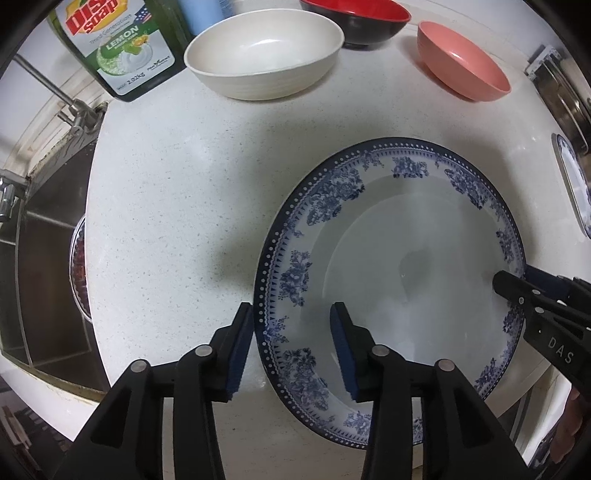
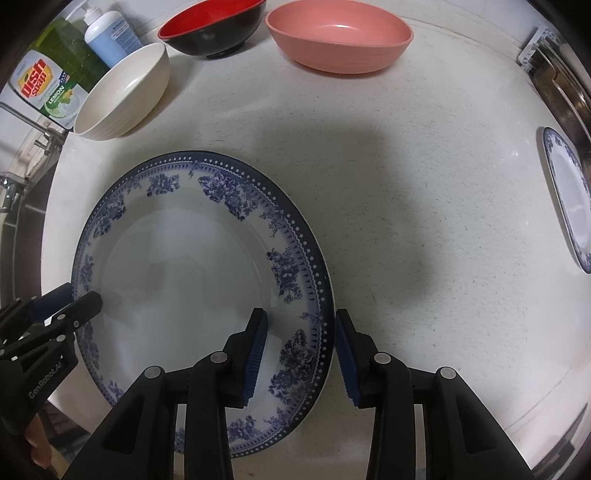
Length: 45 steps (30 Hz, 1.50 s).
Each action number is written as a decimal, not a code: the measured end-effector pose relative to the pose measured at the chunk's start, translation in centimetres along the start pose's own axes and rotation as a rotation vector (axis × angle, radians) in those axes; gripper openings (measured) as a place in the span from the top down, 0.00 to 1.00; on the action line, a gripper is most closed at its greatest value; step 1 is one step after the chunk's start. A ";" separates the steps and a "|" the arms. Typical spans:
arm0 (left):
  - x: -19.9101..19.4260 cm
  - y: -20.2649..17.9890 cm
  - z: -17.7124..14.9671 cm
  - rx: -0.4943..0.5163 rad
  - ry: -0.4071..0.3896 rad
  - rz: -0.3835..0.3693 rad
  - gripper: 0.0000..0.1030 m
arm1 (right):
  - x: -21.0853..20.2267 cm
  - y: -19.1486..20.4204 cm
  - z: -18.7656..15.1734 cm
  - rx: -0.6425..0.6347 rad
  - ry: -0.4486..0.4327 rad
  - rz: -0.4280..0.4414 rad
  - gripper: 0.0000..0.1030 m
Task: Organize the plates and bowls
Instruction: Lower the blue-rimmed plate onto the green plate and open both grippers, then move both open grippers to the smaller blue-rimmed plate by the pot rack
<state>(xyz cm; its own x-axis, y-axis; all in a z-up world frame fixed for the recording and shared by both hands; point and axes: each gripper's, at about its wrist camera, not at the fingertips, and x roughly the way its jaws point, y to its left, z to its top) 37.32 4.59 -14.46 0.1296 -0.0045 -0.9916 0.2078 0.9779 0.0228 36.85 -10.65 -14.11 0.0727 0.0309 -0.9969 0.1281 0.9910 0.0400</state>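
Blue-patterned plate (image 1: 391,291) lies flat on the counter (image 1: 166,192); our left gripper (image 1: 291,350) and right gripper (image 2: 301,354) straddle its opposite rims, pads apart, released. Beyond, cream bowl (image 1: 264,51), red-black bowl (image 1: 356,18), pink bowl (image 1: 461,59) remain unstacked.

Dim overhead light, soft shadows, fisheye-bent edges, corners perhaps slightly blurred
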 end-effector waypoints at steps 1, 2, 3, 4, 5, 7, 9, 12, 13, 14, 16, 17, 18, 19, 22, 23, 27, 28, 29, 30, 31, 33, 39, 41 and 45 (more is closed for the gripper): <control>0.0 0.0 -0.1 0.000 0.000 -0.004 0.56 | 0.0 0.0 0.1 -0.001 0.000 0.002 0.62; 0.0 0.0 -0.1 0.002 -0.001 -0.007 0.53 | 0.1 0.0 0.1 -0.002 0.001 0.003 0.62; -0.1 -0.1 -0.2 0.005 -0.006 -0.009 0.51 | 0.0 -0.1 -0.1 -0.003 0.001 0.004 0.62; -0.3 -0.1 -0.2 0.008 -0.015 -0.006 0.47 | 0.0 -0.2 -0.1 -0.003 0.002 0.007 0.62; -0.5 -0.1 -0.3 0.013 -0.027 0.001 0.42 | 0.0 -0.1 -0.1 -0.002 0.001 0.010 0.61; -1.1 -0.2 -0.3 0.027 -0.061 0.040 0.36 | 0.0 -0.3 -0.2 0.000 0.002 0.017 0.61; -1.6 -0.4 -0.2 0.032 -0.080 0.063 0.35 | -0.2 -0.7 -0.4 0.009 0.001 0.027 0.61; -2.7 -0.5 -0.1 0.037 -0.107 0.070 0.32 | -1.0 -1.0 -0.6 0.002 -0.027 0.007 0.52; -3.0 -0.6 -0.1 0.040 -0.113 0.069 0.32 | -1.5 -1.0 -0.7 0.002 -0.042 0.003 0.50; -3.4 -0.7 0.0 0.043 -0.118 0.063 0.31 | -1.9 -1.2 -0.8 0.007 -0.050 0.014 0.49; -4.1 -1.2 0.2 0.053 -0.127 0.043 0.28 | -2.8 -1.5 -0.9 0.010 -0.060 0.035 0.49; -4.5 -1.5 0.4 0.056 -0.131 0.037 0.26 | -3.2 -1.6 -0.9 0.012 -0.065 0.038 0.49; -4.9 -1.8 0.6 0.062 -0.143 0.038 0.26 | -3.5 -1.8 -1.0 0.018 -0.072 0.042 0.49; -5.1 -1.8 0.8 0.069 -0.154 0.036 0.25 | -3.9 -2.2 -1.0 0.028 -0.074 0.047 0.49; -6.0 -3.2 1.7 0.098 -0.178 0.022 0.21 | -5.2 -3.2 -1.2 0.048 -0.094 0.054 0.49; -6.2 -3.7 1.9 0.106 -0.187 0.021 0.21 | -5.5 -3.5 -1.2 0.051 -0.099 0.051 0.49; -7.2 -5.8 2.9 0.157 -0.210 0.007 0.21 | -7.0 -5.6 -1.2 0.083 -0.130 0.036 0.47; -7.5 -6.6 3.2 0.176 -0.214 0.002 0.21 | -7.3 -6.1 -1.3 0.091 -0.139 0.034 0.44; -7.8 -7.5 3.2 0.189 -0.218 -0.001 0.21 | -7.8 -6.9 -1.4 0.102 -0.153 0.026 0.40; -7.9 -8.2 3.4 0.208 -0.220 -0.003 0.21 | -8.1 -7.6 -1.3 0.110 -0.165 0.016 0.38; -8.0 -9.0 3.7 0.227 -0.224 -0.003 0.21 | -8.4 -8.2 -1.2 0.119 -0.174 0.009 0.37; -8.3 -10.6 4.1 0.261 -0.227 -0.009 0.21 | -9.2 -10.0 -1.3 0.145 -0.193 -0.004 0.37; -9.6 -16.0 6.1 0.371 -0.245 -0.038 0.21 | -10.9 -13.9 -0.9 0.224 -0.225 -0.017 0.37; -10.2 -17.6 6.7 0.406 -0.264 -0.038 0.21 | -11.4 -15.7 -0.9 0.265 -0.244 -0.027 0.37; -11.5 -21.2 7.9 0.473 -0.300 -0.053 0.21 | -12.6 -19.1 -1.1 0.331 -0.278 -0.068 0.37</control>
<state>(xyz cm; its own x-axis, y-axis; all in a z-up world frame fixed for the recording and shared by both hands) 39.06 -17.68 -2.57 0.3630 -0.1778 -0.9147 0.6247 0.7748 0.0973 32.36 -29.81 -2.38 0.3111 -0.1141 -0.9435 0.4489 0.8927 0.0401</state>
